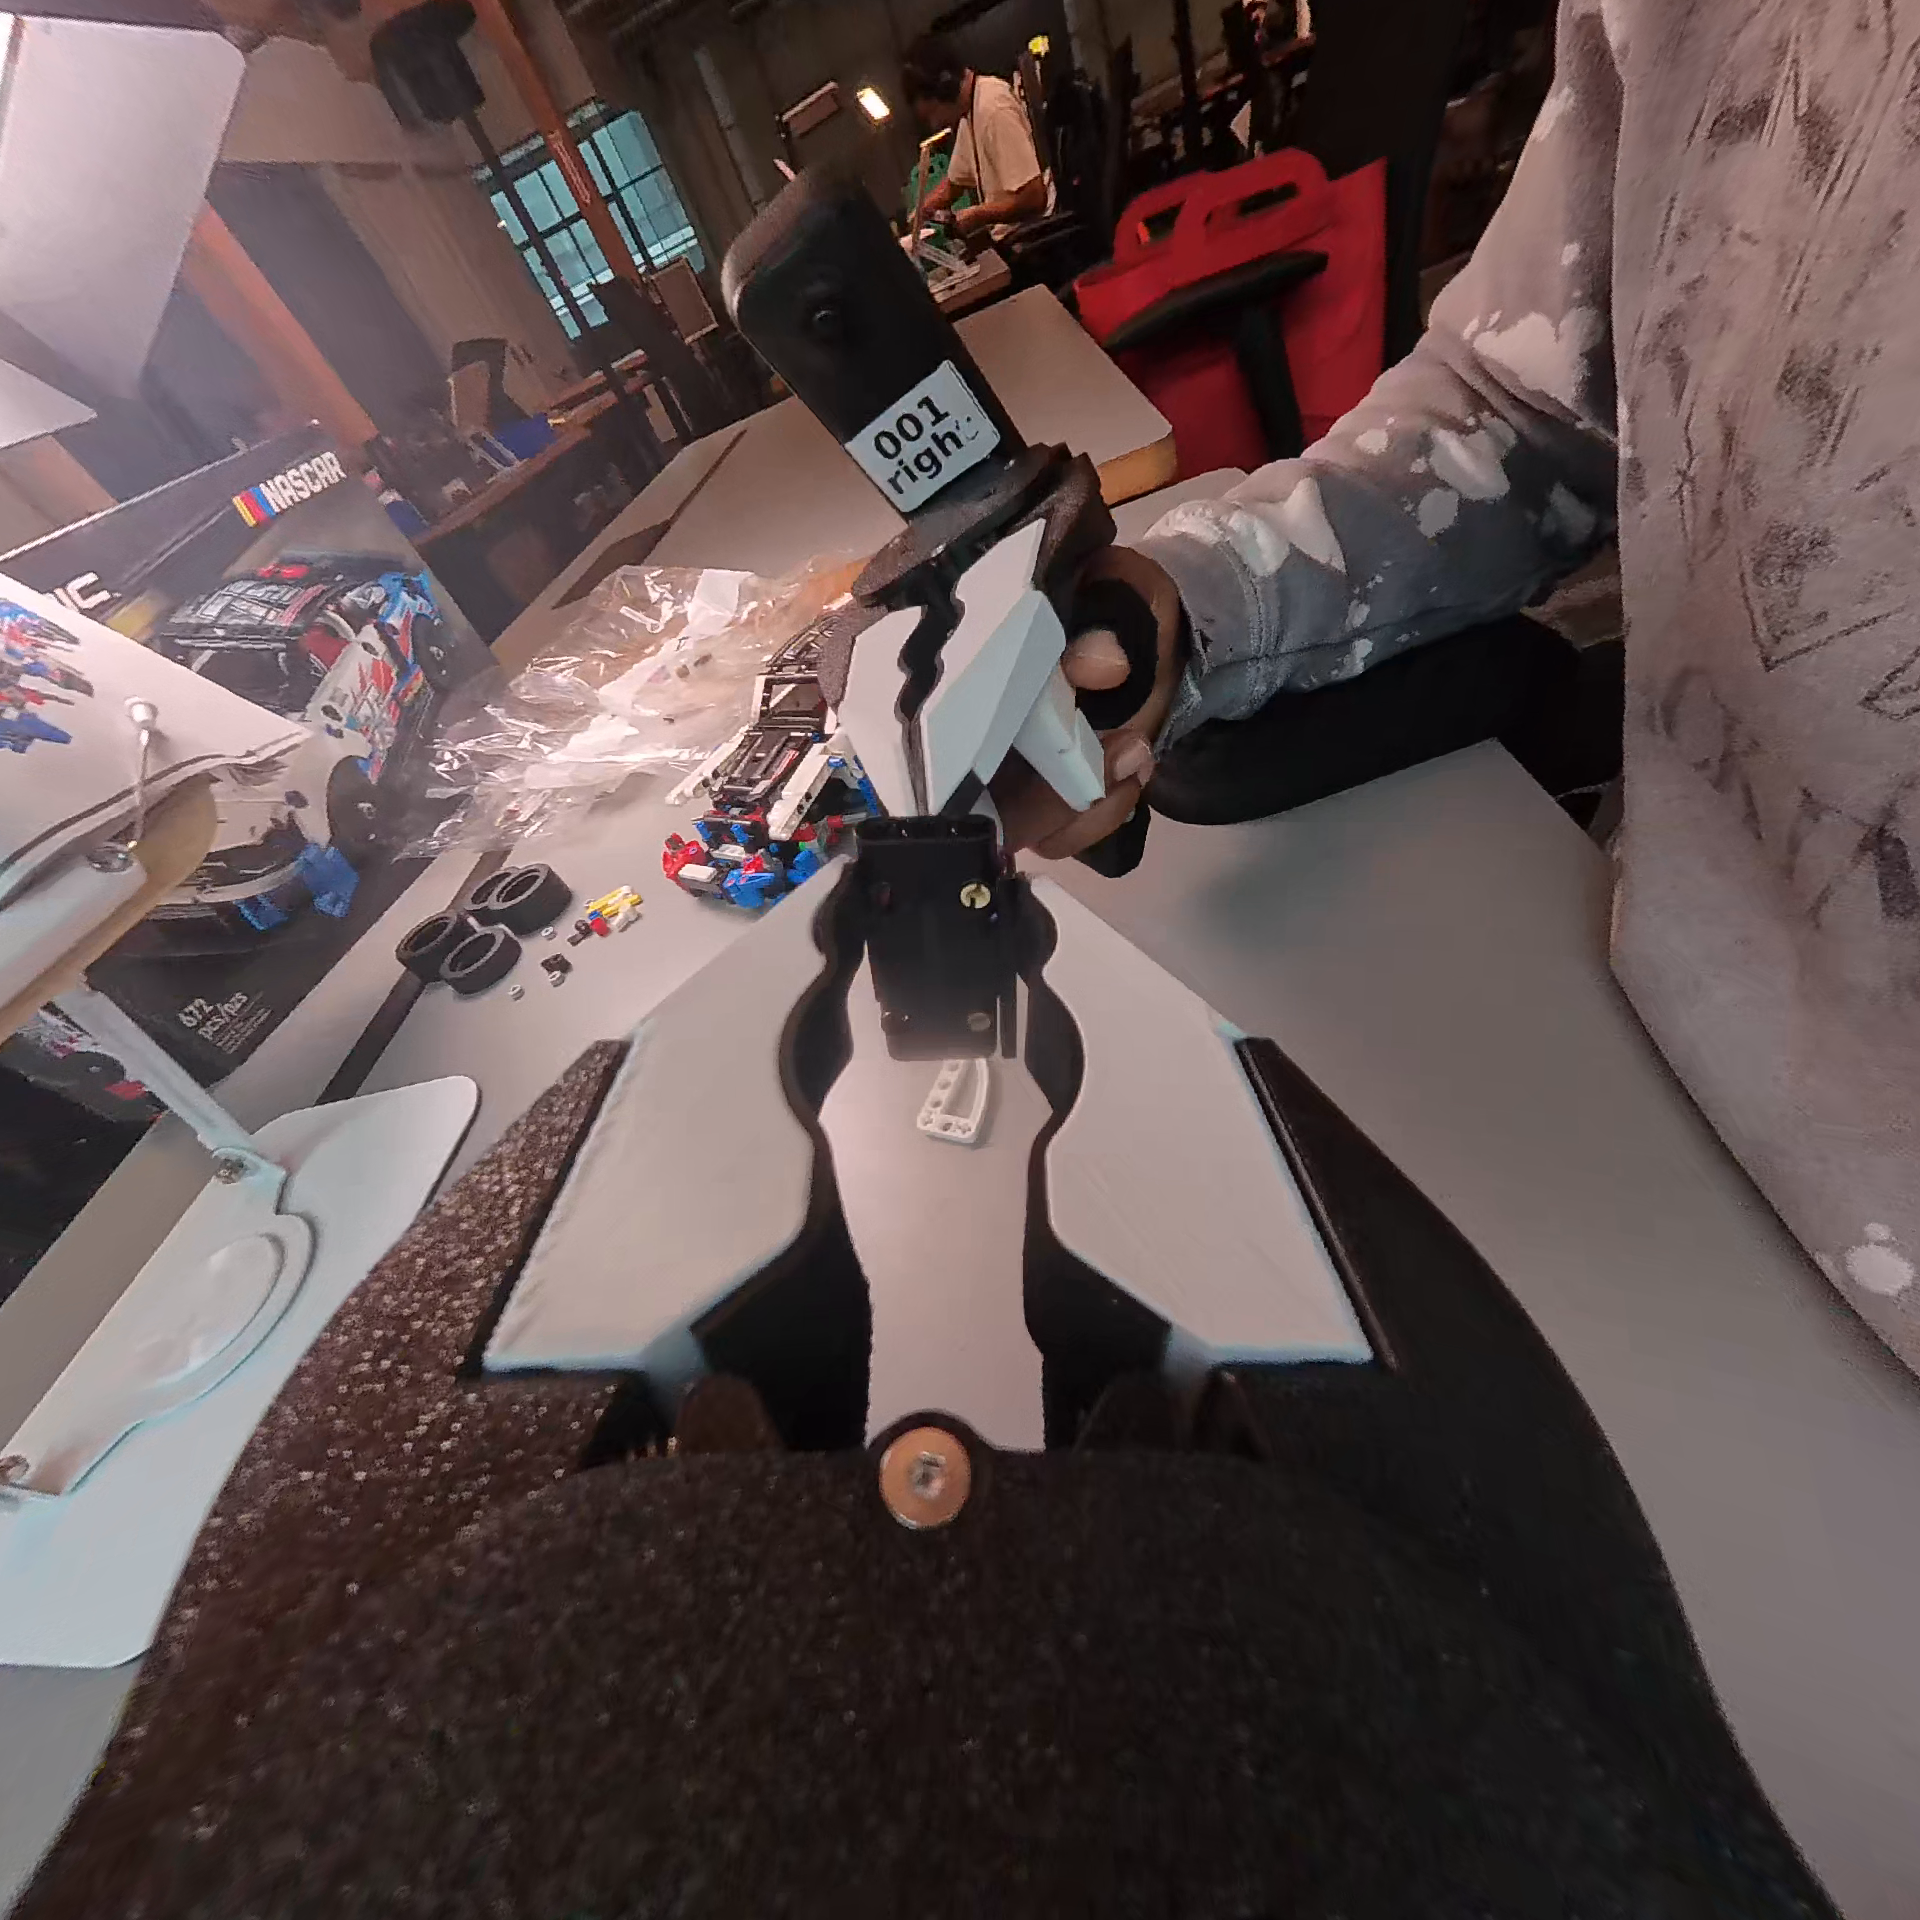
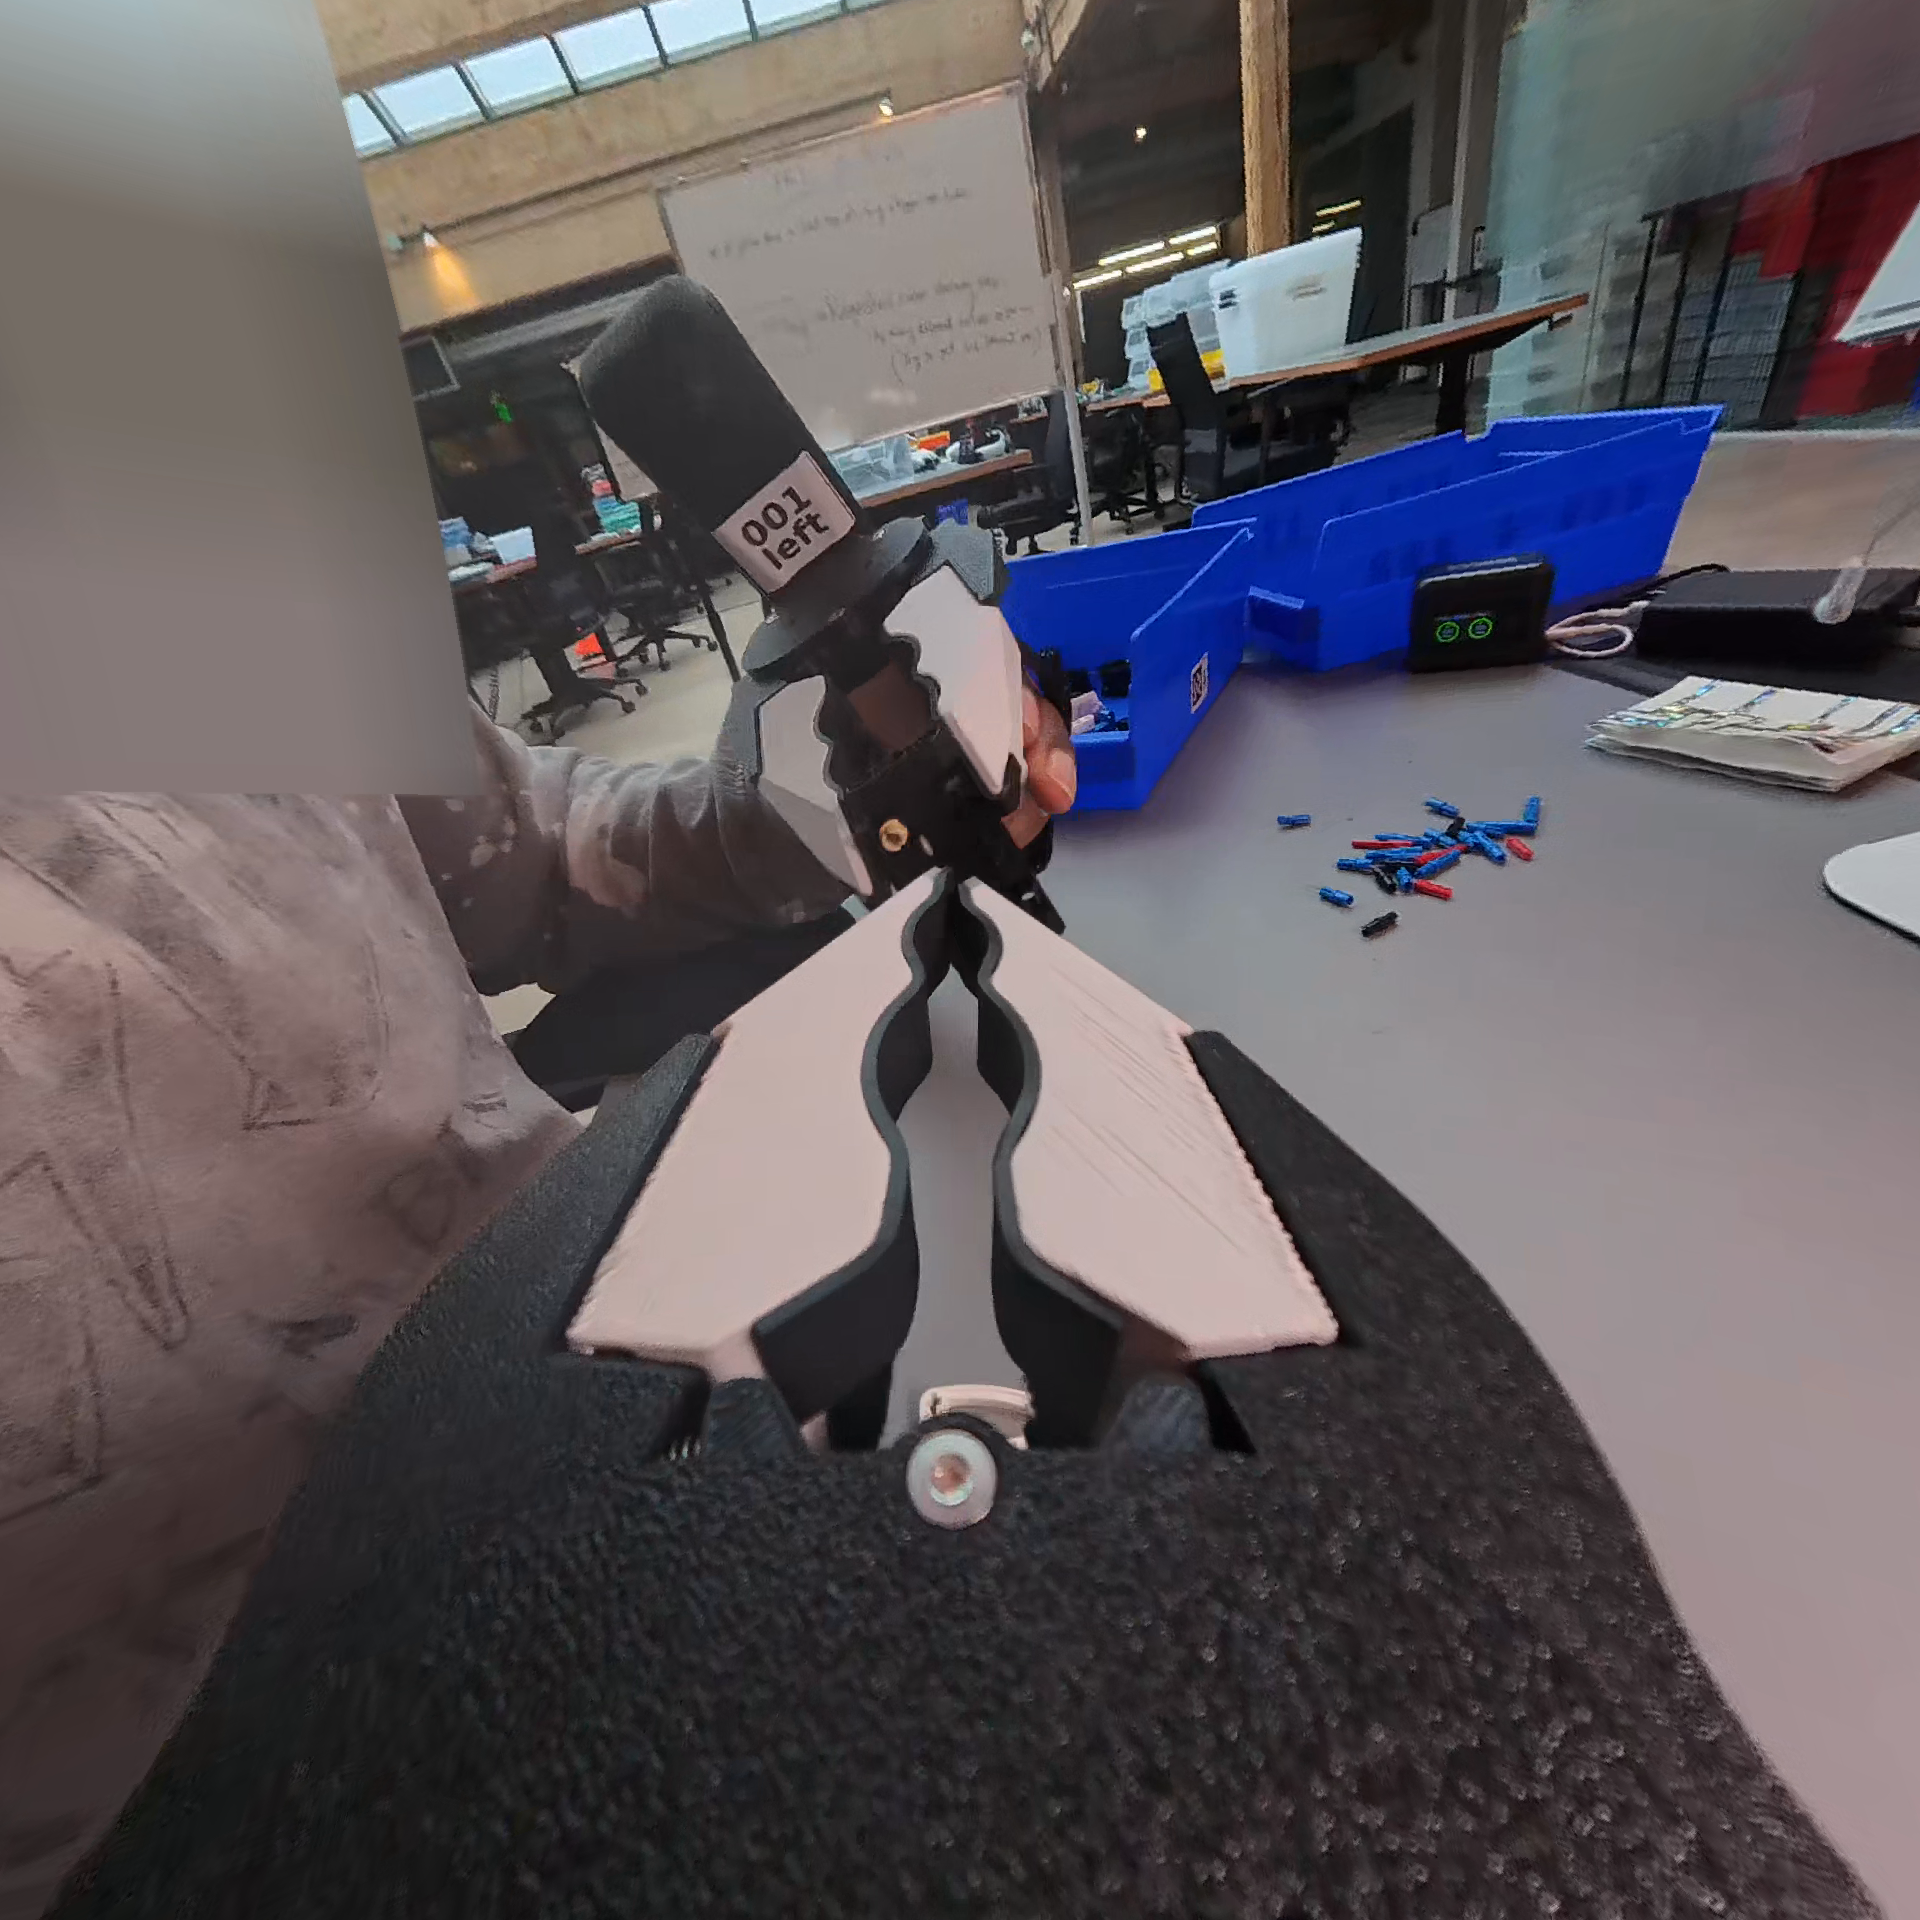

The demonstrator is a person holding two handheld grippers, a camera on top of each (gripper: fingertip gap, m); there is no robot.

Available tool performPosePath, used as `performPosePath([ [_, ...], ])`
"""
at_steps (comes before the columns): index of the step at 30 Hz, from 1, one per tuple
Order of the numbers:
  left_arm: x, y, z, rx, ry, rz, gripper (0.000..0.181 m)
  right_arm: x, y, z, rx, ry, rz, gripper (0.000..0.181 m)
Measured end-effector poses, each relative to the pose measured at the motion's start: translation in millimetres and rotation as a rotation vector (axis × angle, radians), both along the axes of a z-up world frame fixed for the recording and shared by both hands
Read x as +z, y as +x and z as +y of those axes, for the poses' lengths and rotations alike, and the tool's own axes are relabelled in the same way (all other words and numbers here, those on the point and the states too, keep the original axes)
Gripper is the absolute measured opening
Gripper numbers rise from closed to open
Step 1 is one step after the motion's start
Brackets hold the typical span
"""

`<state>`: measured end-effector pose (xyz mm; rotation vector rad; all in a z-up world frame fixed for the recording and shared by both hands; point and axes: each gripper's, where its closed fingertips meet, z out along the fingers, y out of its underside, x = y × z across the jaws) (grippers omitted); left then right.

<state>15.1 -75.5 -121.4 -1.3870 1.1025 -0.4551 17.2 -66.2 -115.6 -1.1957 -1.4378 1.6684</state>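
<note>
My left gripper (image 1: 940,914) is shut on a small black brick assembly (image 1: 930,956) and holds it above the grey table (image 1: 1403,1039). My right gripper (image 1: 928,805) comes down from above with its tips together on the assembly's top edge. In the right wrist view my right gripper (image 2: 951,894) meets the assembly (image 2: 904,790), which sits in the left gripper (image 2: 925,821). I cannot tell whether the right tips pinch a small part. A white angled beam (image 1: 951,1112) lies on the table under the assembly.
To the left are a partly built toy car (image 1: 769,831), black tyres (image 1: 488,925), small loose parts (image 1: 608,909), clear bags (image 1: 623,675) and the kit box (image 1: 291,665). To the right are blue bins (image 2: 1351,561), scattered pins (image 2: 1434,852) and a booklet (image 2: 1756,727). My two grippers' fingertips are within a few centimetres of each other.
</note>
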Motion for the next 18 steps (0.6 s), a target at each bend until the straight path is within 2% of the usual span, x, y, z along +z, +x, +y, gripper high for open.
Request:
performPosePath([
  [1,-3,3,0,-0.006,-0.006,0.006,0.027,-1,-2,-5,0.014,0.000,-0.005,0.000],
  [3,-6,4,0,-0.006,-0.013,0.013,0.027,-6,-3,-17,0.078,0.012,-0.043,0.016],
  [5,-8,5,0,-0.006,-0.008,0.027,0.027,-6,-4,-24,0.104,0.002,-0.051,0.019],
  [7,-10,7,-1,-0.011,0.001,0.048,0.027,-6,-6,-23,0.093,-0.027,-0.058,0.012],
  [12,-13,10,-3,-0.017,0.002,0.074,0.027,-9,-5,-25,0.121,-0.033,-0.080,0.010],
  [18,-10,17,-10,-0.080,-0.040,0.009,0.028,-5,2,-30,0.215,-0.133,-0.065,0.008],
])
